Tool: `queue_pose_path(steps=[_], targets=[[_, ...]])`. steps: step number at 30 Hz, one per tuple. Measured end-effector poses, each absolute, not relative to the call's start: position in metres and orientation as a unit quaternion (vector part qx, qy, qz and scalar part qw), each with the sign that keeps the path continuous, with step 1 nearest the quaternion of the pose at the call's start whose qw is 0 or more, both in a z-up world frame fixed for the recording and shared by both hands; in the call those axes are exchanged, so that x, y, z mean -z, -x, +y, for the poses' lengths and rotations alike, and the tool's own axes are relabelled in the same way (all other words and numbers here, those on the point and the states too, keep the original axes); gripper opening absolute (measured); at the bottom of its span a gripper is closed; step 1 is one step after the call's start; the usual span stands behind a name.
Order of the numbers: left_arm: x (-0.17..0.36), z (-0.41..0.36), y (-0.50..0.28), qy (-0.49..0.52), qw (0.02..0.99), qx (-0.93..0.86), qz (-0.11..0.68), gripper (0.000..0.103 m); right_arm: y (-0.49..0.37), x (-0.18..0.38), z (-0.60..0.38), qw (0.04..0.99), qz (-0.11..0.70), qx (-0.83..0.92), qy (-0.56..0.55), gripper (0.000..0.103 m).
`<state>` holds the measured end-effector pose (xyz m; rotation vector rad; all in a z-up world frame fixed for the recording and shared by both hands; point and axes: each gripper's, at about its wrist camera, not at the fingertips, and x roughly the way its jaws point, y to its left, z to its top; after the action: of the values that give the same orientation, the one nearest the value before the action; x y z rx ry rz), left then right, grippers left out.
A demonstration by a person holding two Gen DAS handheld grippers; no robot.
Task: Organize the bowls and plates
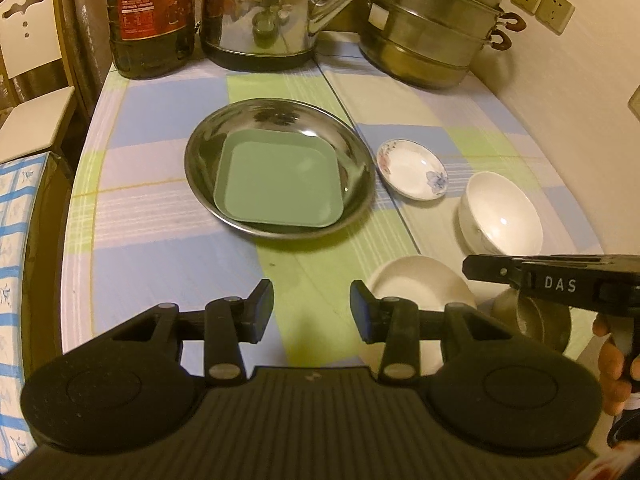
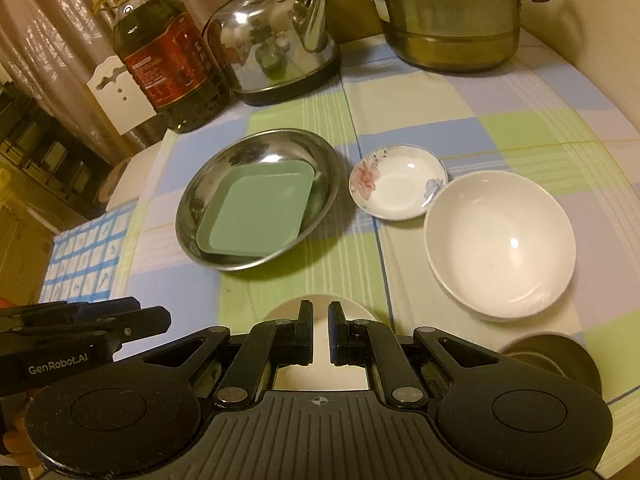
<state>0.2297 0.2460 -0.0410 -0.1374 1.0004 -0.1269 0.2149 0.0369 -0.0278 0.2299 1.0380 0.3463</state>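
A green square plate lies inside a round steel plate at the table's middle. To its right sit a small floral saucer and a white bowl. A plain white plate lies near the front. My left gripper is open and empty above the tablecloth, left of the white plate. My right gripper is nearly shut around the white plate's near rim; contact is unclear.
An oil bottle, a steel kettle and a stacked steamer pot stand at the back. A small steel cup sits at the front right. A chair stands left.
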Motion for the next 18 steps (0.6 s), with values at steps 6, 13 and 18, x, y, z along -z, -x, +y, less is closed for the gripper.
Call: queue_pose_path(steps=[6,13,18], targets=[[0.040,0.232,-0.219,0.066,0.871,0.047,0.484,0.039,-0.207,0.028,0.027,0.843,0.496,-0.180,-0.104,0.008],[0.039,0.215,-0.209,0.070,0.869,0.036,0.488,0.039,-0.200,0.026,0.013,0.840,0.497,-0.198,-0.086,0.008],[0.038,0.200,-0.206,0.074,0.868,0.029,0.490,0.039,-0.199,0.026,0.000,0.838,0.499,-0.206,-0.076,0.008]])
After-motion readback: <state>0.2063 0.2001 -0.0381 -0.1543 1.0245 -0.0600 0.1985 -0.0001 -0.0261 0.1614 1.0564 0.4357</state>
